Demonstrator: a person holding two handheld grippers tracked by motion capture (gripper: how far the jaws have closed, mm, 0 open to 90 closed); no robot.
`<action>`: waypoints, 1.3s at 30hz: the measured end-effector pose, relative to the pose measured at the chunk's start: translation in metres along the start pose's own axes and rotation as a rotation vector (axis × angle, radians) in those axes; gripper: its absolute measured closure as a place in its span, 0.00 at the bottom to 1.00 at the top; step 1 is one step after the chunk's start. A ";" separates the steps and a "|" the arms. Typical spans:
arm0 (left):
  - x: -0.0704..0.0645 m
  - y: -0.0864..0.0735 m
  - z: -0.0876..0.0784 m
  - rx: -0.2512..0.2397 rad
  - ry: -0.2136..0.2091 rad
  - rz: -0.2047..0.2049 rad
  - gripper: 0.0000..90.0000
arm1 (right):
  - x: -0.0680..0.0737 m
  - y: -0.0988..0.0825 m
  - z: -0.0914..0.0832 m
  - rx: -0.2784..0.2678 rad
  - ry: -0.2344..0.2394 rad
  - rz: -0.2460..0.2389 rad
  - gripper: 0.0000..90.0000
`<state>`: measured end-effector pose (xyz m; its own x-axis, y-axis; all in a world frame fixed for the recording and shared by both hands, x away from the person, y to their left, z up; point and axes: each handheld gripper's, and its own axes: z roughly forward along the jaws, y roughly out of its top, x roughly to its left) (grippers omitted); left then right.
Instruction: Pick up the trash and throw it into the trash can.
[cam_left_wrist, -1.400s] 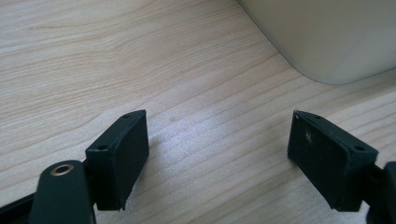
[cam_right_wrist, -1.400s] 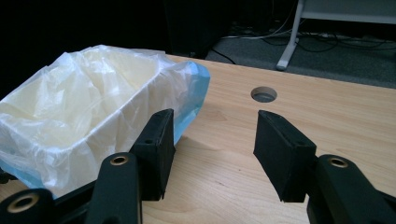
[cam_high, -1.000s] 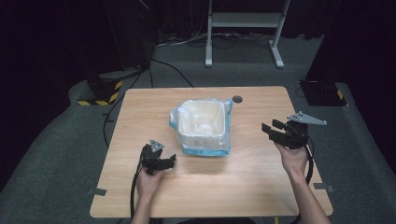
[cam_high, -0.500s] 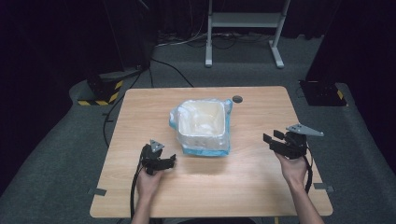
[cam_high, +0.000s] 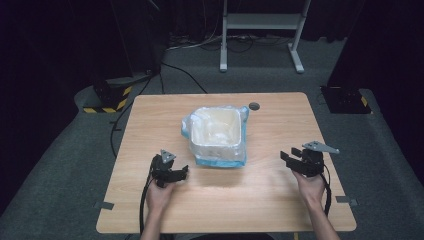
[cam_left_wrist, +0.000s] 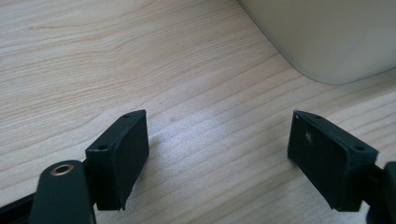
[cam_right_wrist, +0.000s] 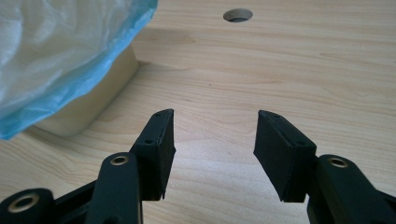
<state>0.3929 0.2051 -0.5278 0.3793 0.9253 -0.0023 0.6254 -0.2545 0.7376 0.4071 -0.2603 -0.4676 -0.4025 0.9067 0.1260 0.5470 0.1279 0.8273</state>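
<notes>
High view: bin (cam_high: 218, 131) sits mid-frame; left gripper (cam_high: 176, 173) is nearer than right gripper (cam_high: 292, 156), both spread wide, empty.

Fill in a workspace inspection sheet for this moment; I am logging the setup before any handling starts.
Surface: light wooden table, with a round hole near its far edge.
Job's things: cream square bin lined with a translucent bag with a blue edge, standing mid-table.
Clutter: nothing seen.
Grippers: left gripper open, low over the table near the bin's corner; right gripper open, apart from the bin; both hold nothing.
Cables: one trails from each gripper; more lie on the floor beyond the table.
Surroundings: grey carpet, white stand legs, dark backdrop.
</notes>
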 end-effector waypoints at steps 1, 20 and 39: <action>0.000 0.000 0.000 0.000 0.000 0.000 0.23 | 0.000 -0.002 0.002 0.006 -0.007 0.000 0.53; 0.000 0.000 0.000 0.001 0.000 0.000 0.23 | -0.003 -0.024 0.025 0.073 -0.072 -0.036 0.53; 0.000 0.000 0.000 0.000 0.000 0.000 0.23 | -0.008 -0.035 0.047 0.124 -0.138 -0.078 0.49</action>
<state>0.3929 0.2051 -0.5278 0.3793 0.9253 -0.0025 0.6257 -0.2545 0.7374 0.4253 -0.2532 -0.5233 -0.3472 0.9376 -0.0192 0.6075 0.2405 0.7570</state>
